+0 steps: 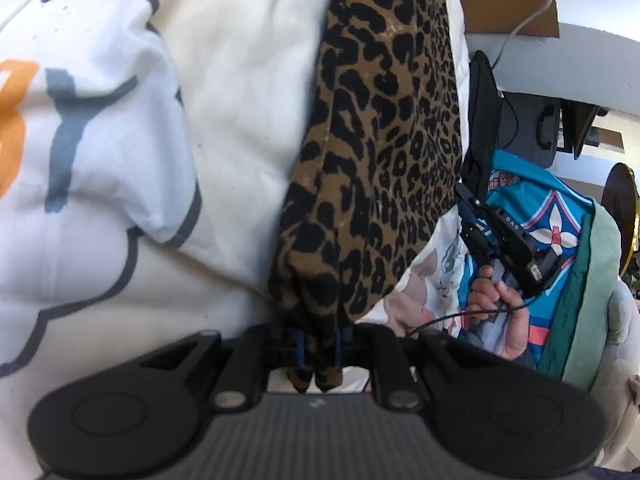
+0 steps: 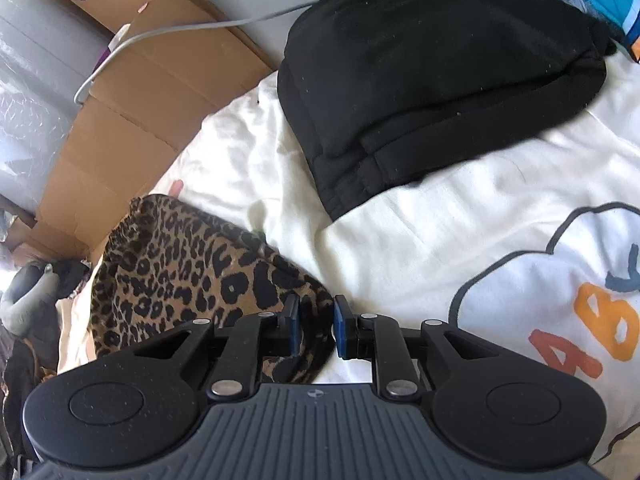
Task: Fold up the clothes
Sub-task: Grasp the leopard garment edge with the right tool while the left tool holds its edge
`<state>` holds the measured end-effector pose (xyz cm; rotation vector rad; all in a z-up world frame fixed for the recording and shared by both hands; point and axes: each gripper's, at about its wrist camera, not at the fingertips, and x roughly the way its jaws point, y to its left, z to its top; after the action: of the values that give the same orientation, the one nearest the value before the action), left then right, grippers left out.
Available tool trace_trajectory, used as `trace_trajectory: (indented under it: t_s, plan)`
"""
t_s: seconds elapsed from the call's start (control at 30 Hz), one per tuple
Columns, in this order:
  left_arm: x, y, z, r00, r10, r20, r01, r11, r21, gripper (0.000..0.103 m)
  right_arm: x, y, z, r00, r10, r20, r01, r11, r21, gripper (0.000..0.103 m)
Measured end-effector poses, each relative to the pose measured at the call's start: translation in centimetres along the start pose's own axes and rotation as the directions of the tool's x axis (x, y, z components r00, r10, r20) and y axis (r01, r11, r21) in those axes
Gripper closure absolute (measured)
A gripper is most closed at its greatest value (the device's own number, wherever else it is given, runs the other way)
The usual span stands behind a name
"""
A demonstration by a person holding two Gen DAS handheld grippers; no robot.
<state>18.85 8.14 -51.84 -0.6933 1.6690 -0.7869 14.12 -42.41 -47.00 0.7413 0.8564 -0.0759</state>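
Pinching hard, the left tool [image 1: 318, 354] has the leopard-print garment [image 1: 372, 128] bunched between its pads, the cloth stretched out over the white printed bedding [image 1: 240, 92]. The right tool [image 2: 316, 326] sits spread around another edge of it. It looks thin, floppy and light: hems and corners are the places to grip.

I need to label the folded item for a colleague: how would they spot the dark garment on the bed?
Start at the white bedspread with the cloud print. Near its far edge beside the flattened cardboard lies the black garment, folded flat. It is plain black, unlike the leopard-print cloth.
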Motion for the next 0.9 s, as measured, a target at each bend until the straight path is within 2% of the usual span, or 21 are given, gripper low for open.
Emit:
trace_trajectory:
  t_s: [0.33, 0.5, 0.57, 0.63, 0.8, 0.87, 0.9]
  plan:
    - [0.1, 0.1, 0.1, 1.0, -0.004, -0.006, 0.004, 1.0, 0.0, 0.09, -2.1, 1.8, -0.2, 0.998, 0.016, 0.057, -0.012, 0.997, -0.073, 0.084]
    - [0.2, 0.2, 0.1, 1.0, -0.006, -0.007, 0.006, 1.0, -0.001, 0.09, -1.5, 2.3, -0.7, 1.0, 0.006, 0.028, -0.003, 0.994, -0.11, 0.083]
    - [0.1, 0.3, 0.1, 1.0, -0.007, -0.008, 0.007, 1.0, -0.001, 0.09, -1.1, 2.5, -0.9, 1.0, -0.007, 0.019, 0.009, 0.993, -0.12, 0.081]
    - [0.1, 0.3, 0.1, 1.0, -0.008, -0.009, 0.008, 1.0, -0.001, 0.09, -0.6, 2.6, -1.0, 1.0, -0.017, 0.014, 0.019, 0.992, -0.127, 0.069]
    - [-0.1, 0.4, 0.0, 1.0, -0.009, -0.01, 0.009, 1.0, -0.002, 0.09, 0.9, 1.4, -0.6, 1.0, 0.009, -0.009, -0.01, 0.997, -0.073, 0.068]
    - [-0.2, 0.4, 0.0, 1.0, -0.011, -0.008, 0.011, 1.0, -0.003, 0.09, 1.4, 0.8, -0.4, 0.999, 0.035, -0.021, -0.036, 0.999, -0.032, 0.072]
    - [-0.2, 0.4, -0.1, 1.0, -0.012, -0.006, 0.012, 1.0, -0.003, 0.09, 1.5, 0.4, -0.2, 0.998, 0.049, -0.029, -0.05, 0.999, -0.011, 0.088]
